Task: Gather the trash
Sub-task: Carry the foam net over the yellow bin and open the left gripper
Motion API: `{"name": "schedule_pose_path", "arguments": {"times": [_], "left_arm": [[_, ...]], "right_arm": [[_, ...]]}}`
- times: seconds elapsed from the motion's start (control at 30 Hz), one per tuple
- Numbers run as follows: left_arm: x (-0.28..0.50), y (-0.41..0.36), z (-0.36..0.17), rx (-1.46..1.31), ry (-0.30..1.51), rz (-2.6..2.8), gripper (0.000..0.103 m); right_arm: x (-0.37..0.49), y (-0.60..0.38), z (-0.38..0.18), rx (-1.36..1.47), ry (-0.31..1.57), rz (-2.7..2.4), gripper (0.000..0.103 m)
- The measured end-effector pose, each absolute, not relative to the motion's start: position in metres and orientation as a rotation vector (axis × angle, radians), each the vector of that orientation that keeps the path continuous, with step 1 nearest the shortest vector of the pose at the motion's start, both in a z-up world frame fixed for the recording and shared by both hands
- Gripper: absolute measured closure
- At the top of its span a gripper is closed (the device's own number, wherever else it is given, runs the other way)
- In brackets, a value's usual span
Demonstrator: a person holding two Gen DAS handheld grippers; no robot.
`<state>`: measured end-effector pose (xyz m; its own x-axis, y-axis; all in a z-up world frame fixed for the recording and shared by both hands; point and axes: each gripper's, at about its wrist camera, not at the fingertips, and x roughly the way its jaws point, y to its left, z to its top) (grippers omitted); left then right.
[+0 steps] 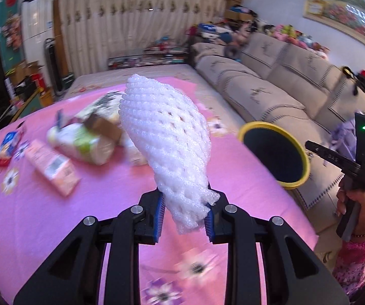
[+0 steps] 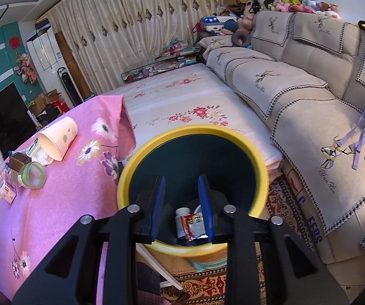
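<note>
Trash in play right now is a white foam fruit-net sleeve (image 1: 167, 137), clamped at its lower, bunched end between the blue pads of the left tool (image 1: 185, 216); its long axis runs up and slightly leftward from the tool through the centre of the left wrist frame, well clear of the pink flowered cloth covering the bench (image 1: 42, 216); the same sleeve shows as a white patch at the far left edge of the right wrist frame. To the right of the sleeve, at mid-right of the left frame, hangs a yellow-rimmed dark round bin (image 1: 275, 152), and the move ahead likely turns on that: the sleeve has to travel rightward and end over the bin's mouth. The right tool (image 2: 181, 208) appears to be clamped on the bin's near rim, one pad inside; whether both pads truly bear on the wall cannot be told. A small white bottle (image 2: 181, 218) and a red-and-silver sachet (image 2: 193, 225) already lie inside. On the cloth at left of the frames remain a pink carton (image 1: 52, 166), a tipped paper cup (image 2: 57, 137) and a clear jar (image 2: 31, 174).
</note>
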<state>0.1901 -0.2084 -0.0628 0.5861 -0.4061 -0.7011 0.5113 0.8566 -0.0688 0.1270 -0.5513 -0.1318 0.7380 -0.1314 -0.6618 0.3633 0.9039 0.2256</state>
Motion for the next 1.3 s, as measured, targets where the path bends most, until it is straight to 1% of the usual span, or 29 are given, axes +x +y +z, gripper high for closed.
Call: {"name": "schedule_pose_path", "arguments": {"times": [0.3,0.5,0.63,0.7,0.77,0.8,0.87,0.93,1.03,1.1,1.2,1.27,1.3], "left_arm": [[0.200,-0.339,-0.078,0.229,0.830,-0.736,0.077],[0.217,-0.421,-0.113,0.287,0.932,-0.815,0.077],[0.229,-0.460,-0.138,0.322,0.989,-0.840,0.077],[0.232,-0.475,-0.147,0.341,1.001,-0.841,0.071],[0.235,-0.488,-0.155,0.356,1.008,-0.829,0.069],[0.237,-0.491,-0.158,0.361,1.014,-0.825,0.066],[0.242,-0.497,-0.163,0.363,1.024,-0.814,0.045],[0.246,-0.493,-0.166,0.364,1.028,-0.800,0.038],[0.250,-0.494,-0.171,0.355,1.049,-0.790,0.036],[0.250,-0.491,-0.170,0.348,1.046,-0.787,0.035],[0.244,-0.476,-0.158,0.327,1.013,-0.789,0.034],[0.235,-0.455,-0.145,0.312,0.981,-0.785,0.030],[0.231,-0.447,-0.140,0.301,0.966,-0.783,0.029]], "right_arm": [[0.091,-0.590,-0.132,0.392,0.656,-0.335,0.077],[0.079,-0.610,-0.141,0.418,0.660,-0.360,0.077],[0.071,-0.623,-0.145,0.435,0.658,-0.382,0.077],[0.067,-0.629,-0.148,0.444,0.658,-0.390,0.077],[0.064,-0.633,-0.151,0.452,0.658,-0.397,0.077],[0.062,-0.636,-0.152,0.456,0.659,-0.400,0.077],[0.060,-0.640,-0.153,0.463,0.660,-0.406,0.077],[0.058,-0.641,-0.155,0.469,0.661,-0.408,0.077],[0.057,-0.642,-0.157,0.476,0.663,-0.409,0.077],[0.056,-0.642,-0.158,0.478,0.662,-0.407,0.077],[0.057,-0.640,-0.157,0.478,0.662,-0.404,0.077],[0.059,-0.637,-0.156,0.472,0.665,-0.398,0.077],[0.060,-0.634,-0.155,0.468,0.666,-0.394,0.077]]}}
